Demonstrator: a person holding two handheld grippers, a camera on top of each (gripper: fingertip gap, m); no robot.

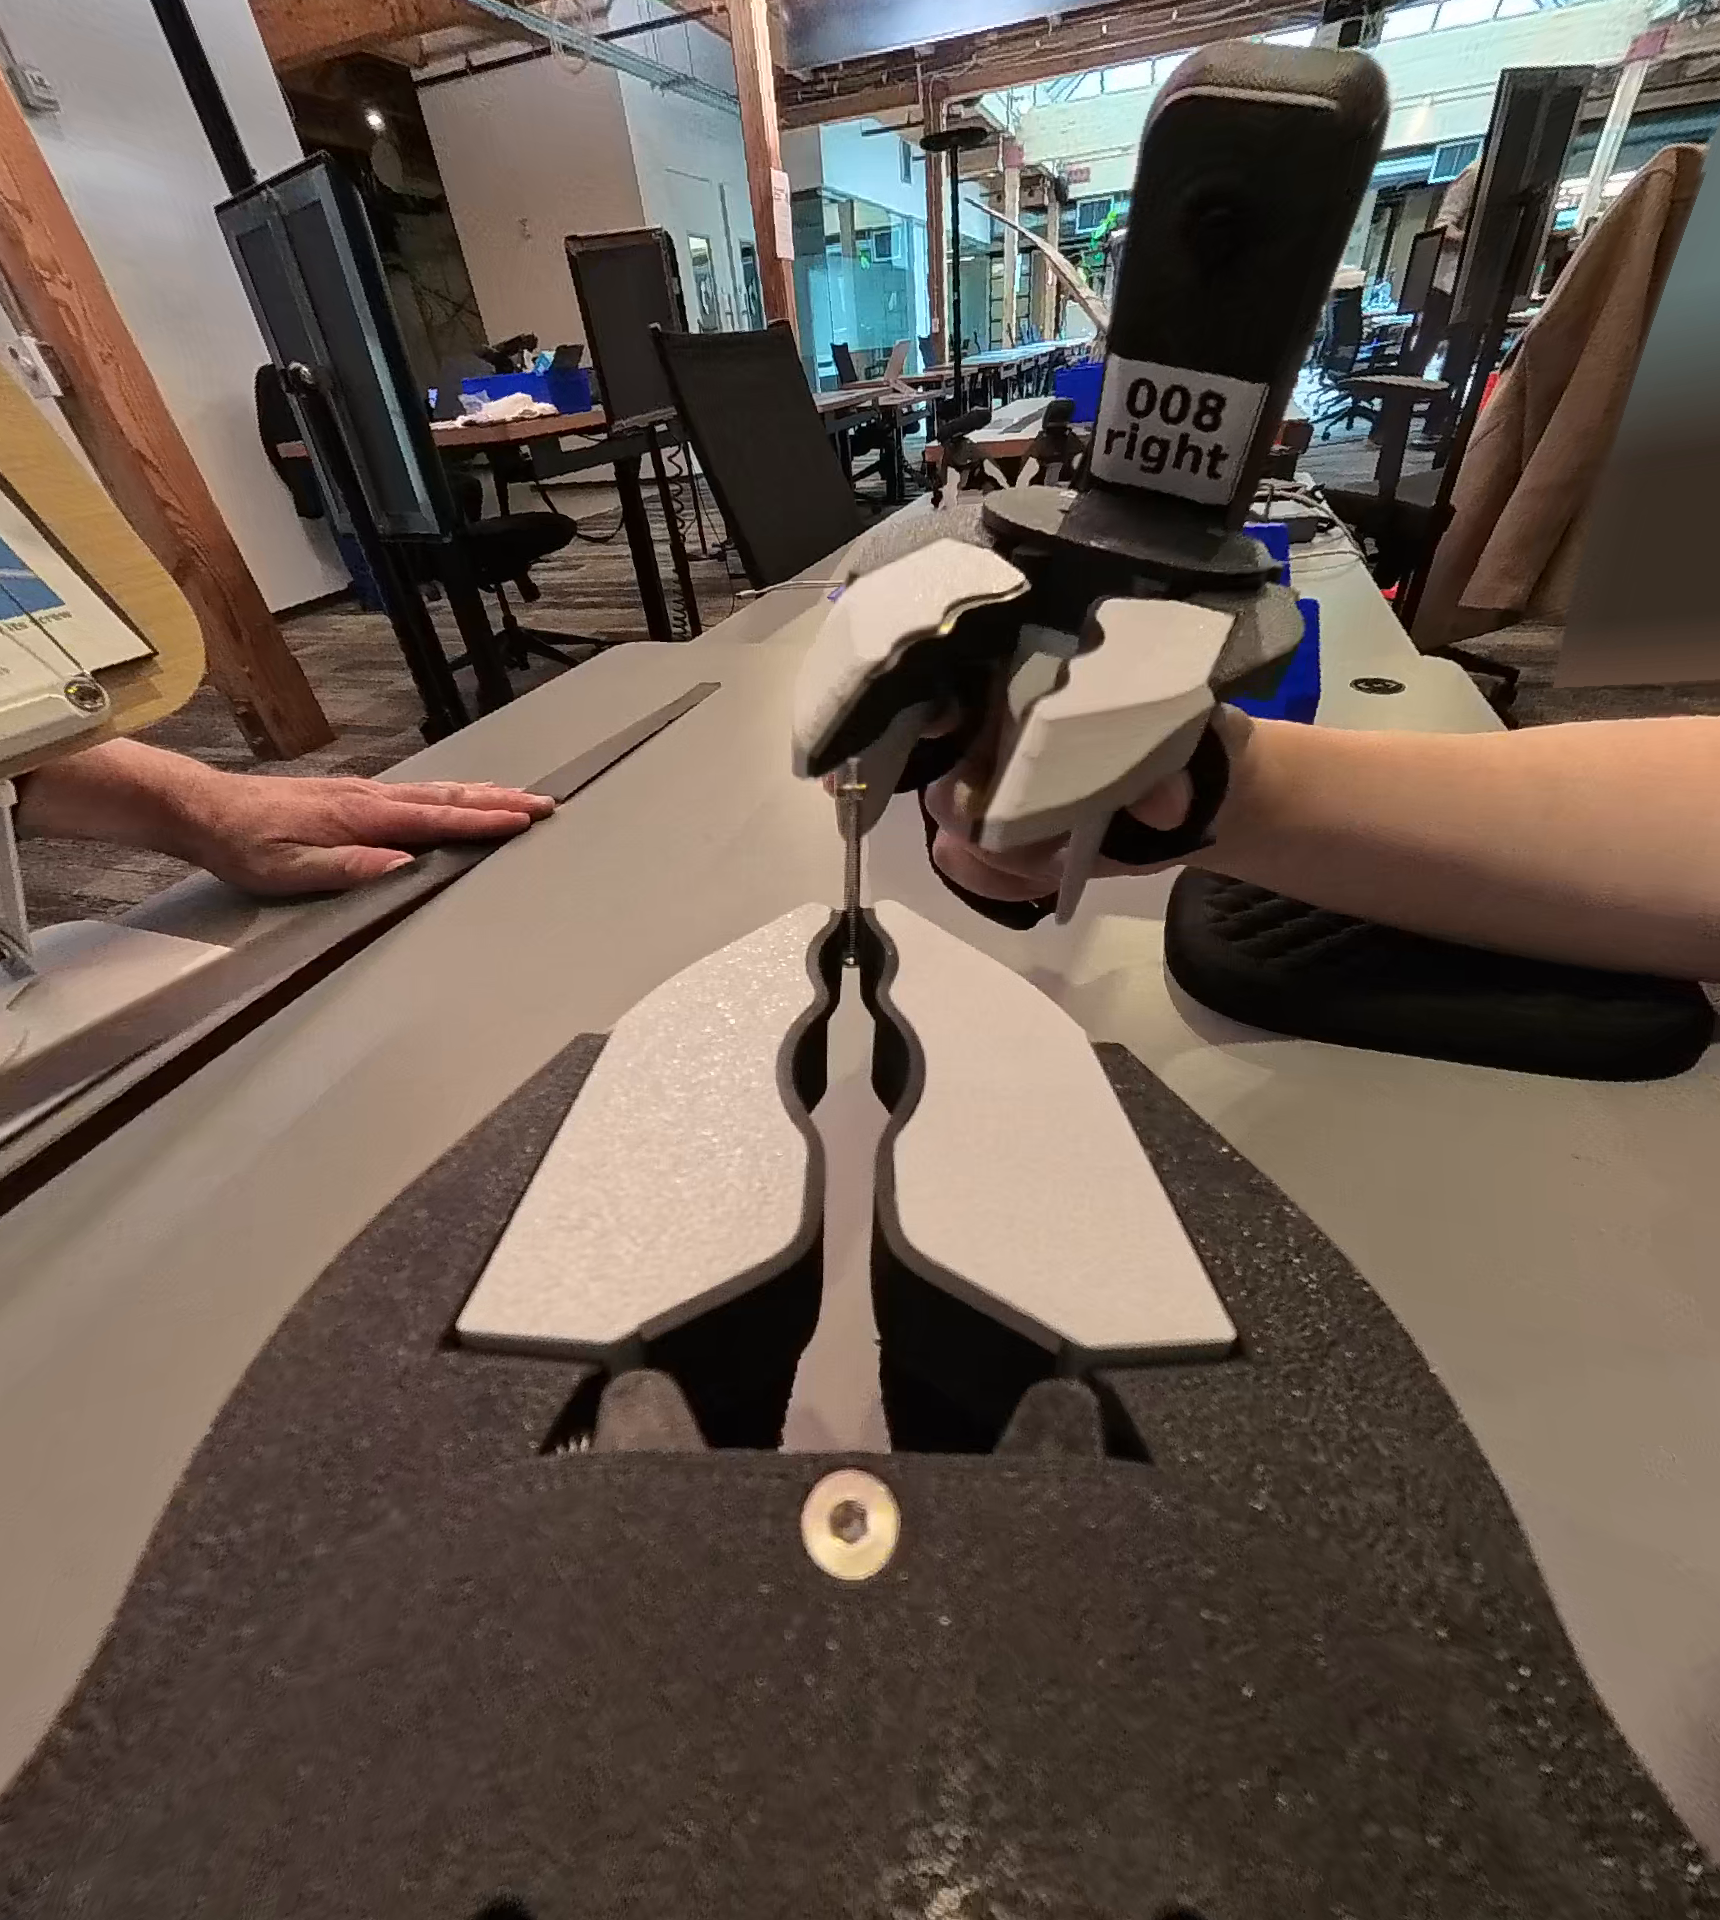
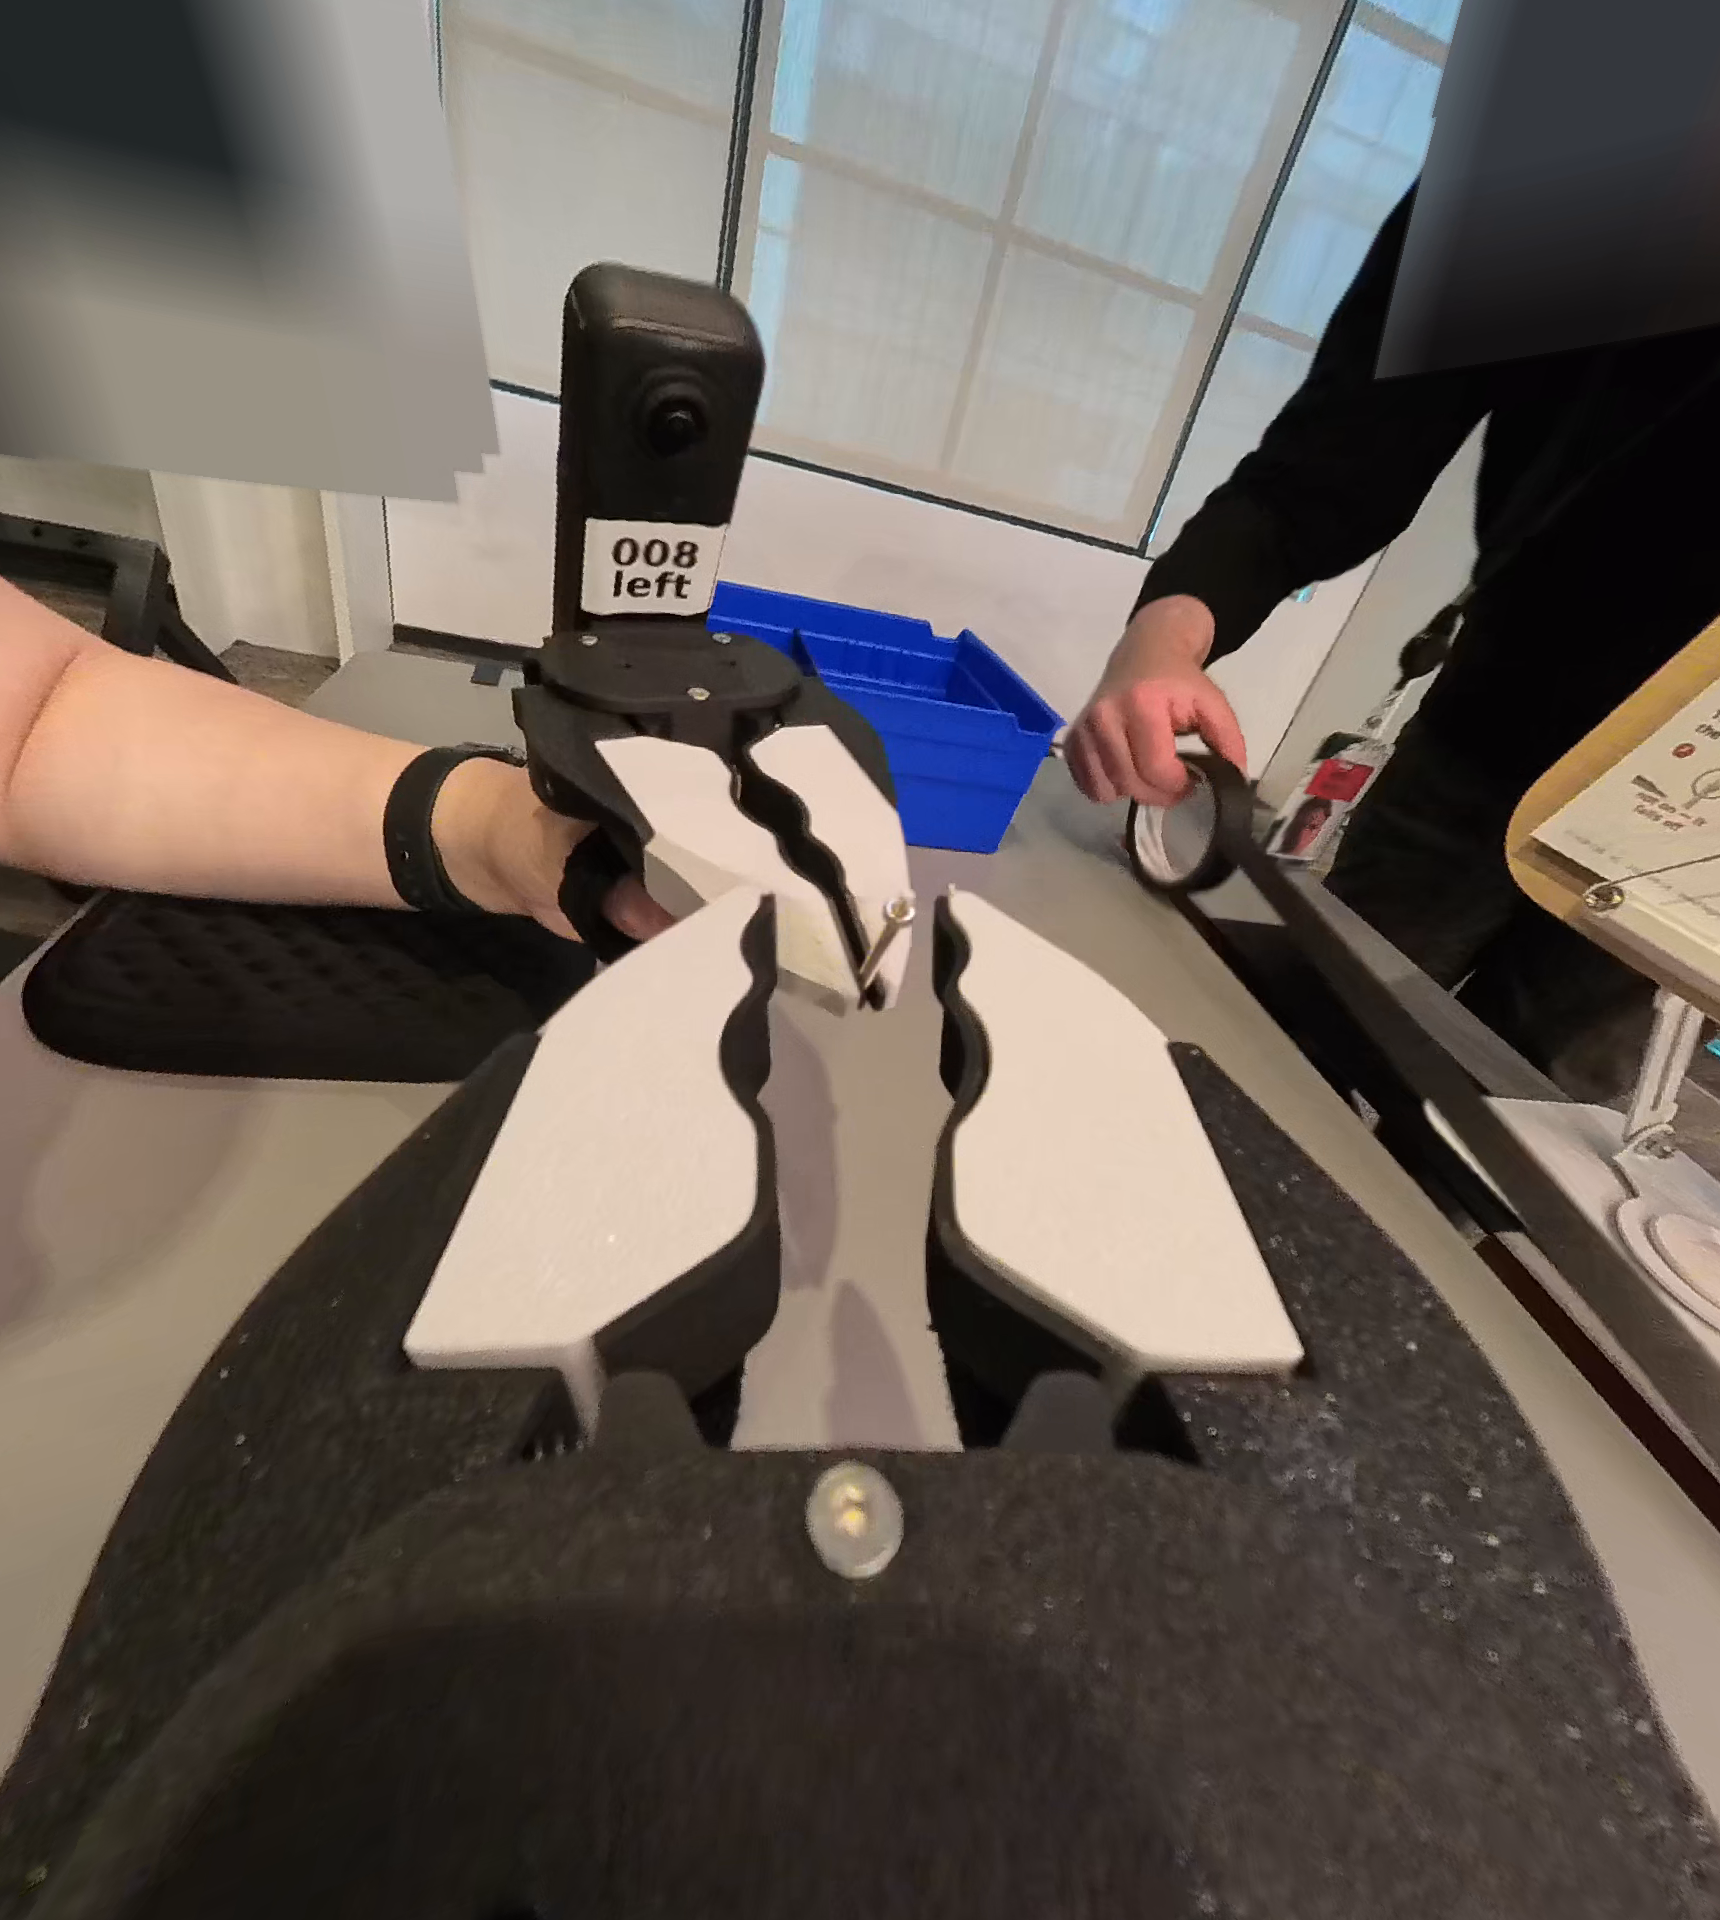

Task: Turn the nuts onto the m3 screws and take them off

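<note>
The screw [image 1: 852, 862] is clamped upright at the tips of the left tool [image 1: 854, 928], above the table [image 1: 627, 831]. The right tool [image 2: 856, 914] is held apart at twelve o'clock, one finger [image 1: 897, 665] meeting the screw's top.

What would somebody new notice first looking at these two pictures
Probably the thin screw held upright at the tips of the left gripper, with the open right gripper just past its top. Next, at the table's edge, another person's hand holds a roll of black tape, its strip stretched along the table, and a blue bin sits behind.
</note>
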